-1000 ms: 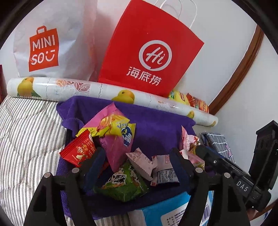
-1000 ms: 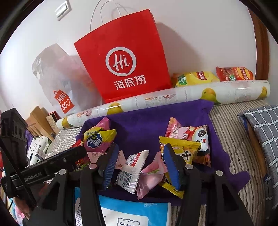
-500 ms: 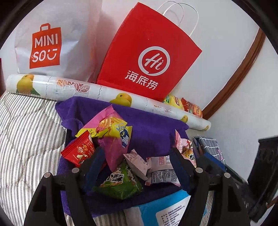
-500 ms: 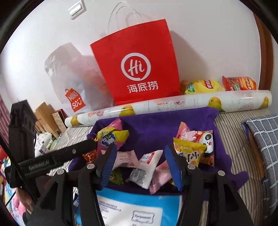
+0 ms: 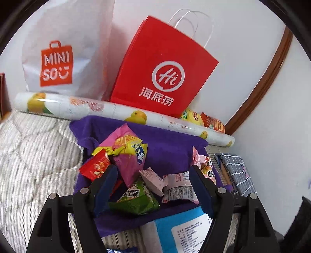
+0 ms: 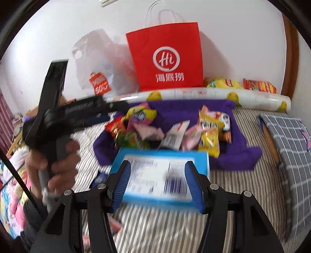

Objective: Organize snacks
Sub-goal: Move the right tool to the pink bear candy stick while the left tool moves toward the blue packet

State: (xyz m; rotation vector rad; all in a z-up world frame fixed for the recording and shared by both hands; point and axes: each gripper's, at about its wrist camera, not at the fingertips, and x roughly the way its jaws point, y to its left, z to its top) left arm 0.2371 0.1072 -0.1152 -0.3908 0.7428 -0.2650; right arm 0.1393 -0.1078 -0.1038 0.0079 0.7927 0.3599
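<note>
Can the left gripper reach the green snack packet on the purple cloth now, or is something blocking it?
Probably yes. The left gripper is open with nothing held, and the green snack packet lies between its fingers on the purple cloth, uncovered. Only small pink packets crowd its far edge.

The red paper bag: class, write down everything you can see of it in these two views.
The red paper bag is glossy-looking red paper with twisted white cord handles standing up from its open top. Its front carries a white ring logo reading "Hi" over three white Chinese characters. It stands upright, tilted back against the white wall, behind the fruit-printed roll that hides its bottom edge. A white Miniso bag crowds one side; snack packets lie at the other. What is inside it cannot be seen.
</note>
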